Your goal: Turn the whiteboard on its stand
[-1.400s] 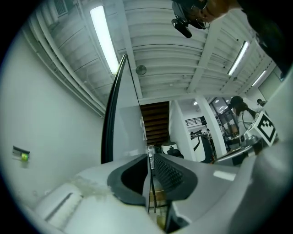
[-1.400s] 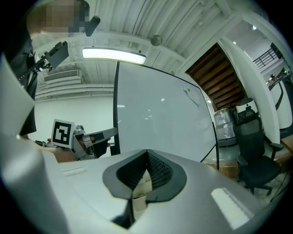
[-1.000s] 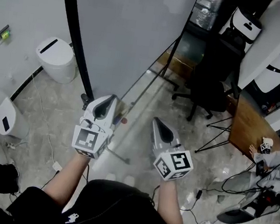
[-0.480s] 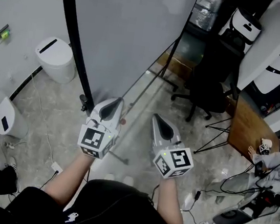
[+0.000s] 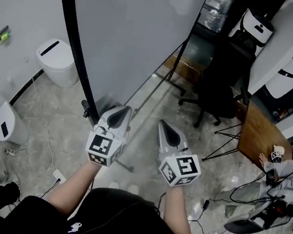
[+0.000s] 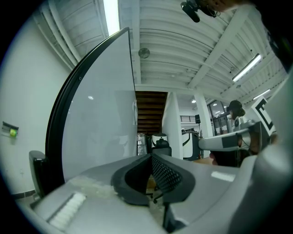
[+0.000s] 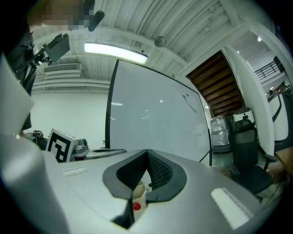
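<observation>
The whiteboard (image 5: 131, 36) is a tall pale panel with a black frame, standing upright on a black stand (image 5: 86, 108) ahead of me. It fills the left of the left gripper view (image 6: 100, 128) and the middle of the right gripper view (image 7: 151, 119). My left gripper (image 5: 117, 116) is shut with nothing in it, its tip just below the board's lower left corner; I cannot tell whether it touches. My right gripper (image 5: 169, 135) is shut and empty too, a little to the right and apart from the board. The meshed pads meet in both gripper views (image 6: 150, 157) (image 7: 147, 153).
A white bin (image 5: 59, 61) stands left of the board, and a white device (image 5: 8, 121) sits by the wall. A black office chair (image 5: 218, 86) and a wooden table (image 5: 260, 135) are on the right. Cables (image 5: 265, 195) lie on the floor there.
My left gripper has moved to the right, closer to the board's lower corner and to the right gripper. The right gripper has barely moved.
</observation>
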`<state>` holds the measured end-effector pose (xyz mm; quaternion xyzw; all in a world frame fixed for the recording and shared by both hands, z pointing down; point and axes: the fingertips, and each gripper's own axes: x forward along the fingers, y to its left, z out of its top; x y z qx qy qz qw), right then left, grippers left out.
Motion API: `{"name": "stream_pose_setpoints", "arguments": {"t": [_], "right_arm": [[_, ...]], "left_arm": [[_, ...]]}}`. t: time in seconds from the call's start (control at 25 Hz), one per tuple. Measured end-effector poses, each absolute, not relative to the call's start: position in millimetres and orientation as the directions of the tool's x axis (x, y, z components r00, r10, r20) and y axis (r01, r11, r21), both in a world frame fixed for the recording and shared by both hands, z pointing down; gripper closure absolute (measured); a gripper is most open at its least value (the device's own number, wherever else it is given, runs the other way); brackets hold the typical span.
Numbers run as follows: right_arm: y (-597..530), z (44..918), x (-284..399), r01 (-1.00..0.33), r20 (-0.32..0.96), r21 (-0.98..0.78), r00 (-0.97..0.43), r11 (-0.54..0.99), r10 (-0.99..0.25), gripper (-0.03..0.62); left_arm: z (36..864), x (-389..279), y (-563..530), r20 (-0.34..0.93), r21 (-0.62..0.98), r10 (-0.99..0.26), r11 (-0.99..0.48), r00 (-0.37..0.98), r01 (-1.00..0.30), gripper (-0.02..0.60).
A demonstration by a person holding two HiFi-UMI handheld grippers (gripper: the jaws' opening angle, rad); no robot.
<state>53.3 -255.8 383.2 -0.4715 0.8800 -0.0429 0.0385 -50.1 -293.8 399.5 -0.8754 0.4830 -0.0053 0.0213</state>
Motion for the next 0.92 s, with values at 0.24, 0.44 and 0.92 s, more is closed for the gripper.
{"name": "stream_pose_setpoints", "arguments": {"t": [0.24, 0.44, 0.92], "right_arm": [[-259, 387, 58, -0.831, -0.016, -0.112, -0.546, 0.545, -0.837, 0.586], [-262, 389, 58, -0.834, -0.004, -0.108, -0.544, 0.541, -0.839, 0.586], [-265, 392, 50, -0.833, 0.007, -0.108, -0.546, 0.542, -0.838, 0.586]], "left_arm": [[399, -47, -297, 0.003, -0.029, -0.856, -0.516, 0.517, -0.856, 0.579], [407, -41, -296, 0.031, -0.024, -0.847, -0.531, 0.530, -0.847, 0.578], [400, -44, -304, -0.001, -0.021, -0.856, -0.517, 0.517, -0.856, 0.580]]}}
